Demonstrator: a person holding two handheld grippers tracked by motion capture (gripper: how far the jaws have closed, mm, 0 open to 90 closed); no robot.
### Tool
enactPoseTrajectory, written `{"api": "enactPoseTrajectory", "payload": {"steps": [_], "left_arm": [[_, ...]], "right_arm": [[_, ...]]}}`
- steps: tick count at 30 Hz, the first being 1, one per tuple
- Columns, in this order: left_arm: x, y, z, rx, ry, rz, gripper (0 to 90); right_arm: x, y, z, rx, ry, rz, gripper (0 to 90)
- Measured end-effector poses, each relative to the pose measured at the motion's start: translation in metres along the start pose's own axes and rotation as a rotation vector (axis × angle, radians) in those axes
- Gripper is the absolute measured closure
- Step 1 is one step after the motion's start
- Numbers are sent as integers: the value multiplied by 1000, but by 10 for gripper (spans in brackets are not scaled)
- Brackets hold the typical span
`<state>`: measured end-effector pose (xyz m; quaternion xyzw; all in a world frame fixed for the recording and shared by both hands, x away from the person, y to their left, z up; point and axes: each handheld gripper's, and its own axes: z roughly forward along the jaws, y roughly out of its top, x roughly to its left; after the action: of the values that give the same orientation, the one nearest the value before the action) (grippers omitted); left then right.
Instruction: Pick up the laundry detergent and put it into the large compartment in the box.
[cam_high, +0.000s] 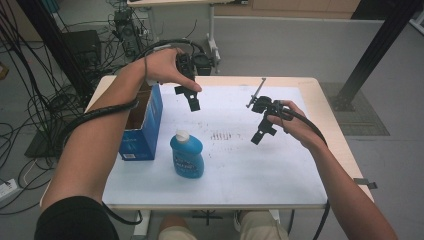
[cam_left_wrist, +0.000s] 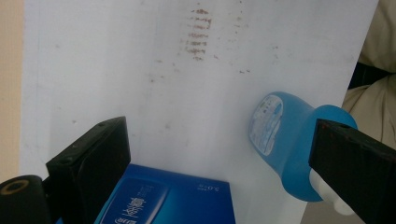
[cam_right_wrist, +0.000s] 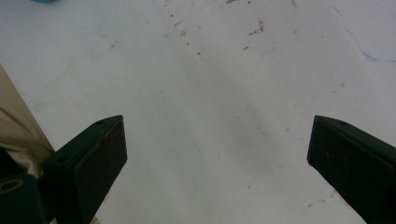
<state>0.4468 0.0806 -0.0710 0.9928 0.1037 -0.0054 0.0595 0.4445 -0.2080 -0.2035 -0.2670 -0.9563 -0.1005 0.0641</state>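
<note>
High view: a person's two forearms enter from below, each hand holding a claw above a white tabletop (cam_high: 240, 165). The left claw (cam_high: 191, 98) hangs over the far left part of the tabletop, just beside the far corner of an open blue box (cam_high: 142, 131); its jaws point downward and toward the person. The right claw (cam_high: 263, 130) hangs over the right half of the tabletop, well apart from the left claw, jaws angled down and to the left. A blue bottle (cam_high: 187, 156) with a white cap lies on the tabletop near the front edge, cap pointing away from the person, just beside the box and apart from it. The bottle is nearer the left claw than the right; neither claw touches it. A patch of brown marks (cam_high: 220, 135) lies on the tabletop between the bottle and the right claw.

Left gripper view: the jaws of the left claw (cam_left_wrist: 219, 163) are spread wide with nothing pinched between them. Below them lie the box (cam_left_wrist: 177, 200) and the bottle (cam_left_wrist: 285, 140), with the brown marks (cam_left_wrist: 198, 35) farther off.

Right gripper view: the jaws of the right claw (cam_right_wrist: 217, 158) are likewise spread wide and hold nothing; bare, lightly speckled tabletop (cam_right_wrist: 210, 93) lies beneath.
</note>
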Motion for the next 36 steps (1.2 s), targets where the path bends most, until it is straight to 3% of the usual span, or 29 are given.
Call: {"api": "enactPoseTrajectory", "payload": {"steps": [36], "left_arm": [[0,-1,3,14,-10,-5,60]], "right_arm": [[1,-2,-3,-2,3,-2,47]]}}
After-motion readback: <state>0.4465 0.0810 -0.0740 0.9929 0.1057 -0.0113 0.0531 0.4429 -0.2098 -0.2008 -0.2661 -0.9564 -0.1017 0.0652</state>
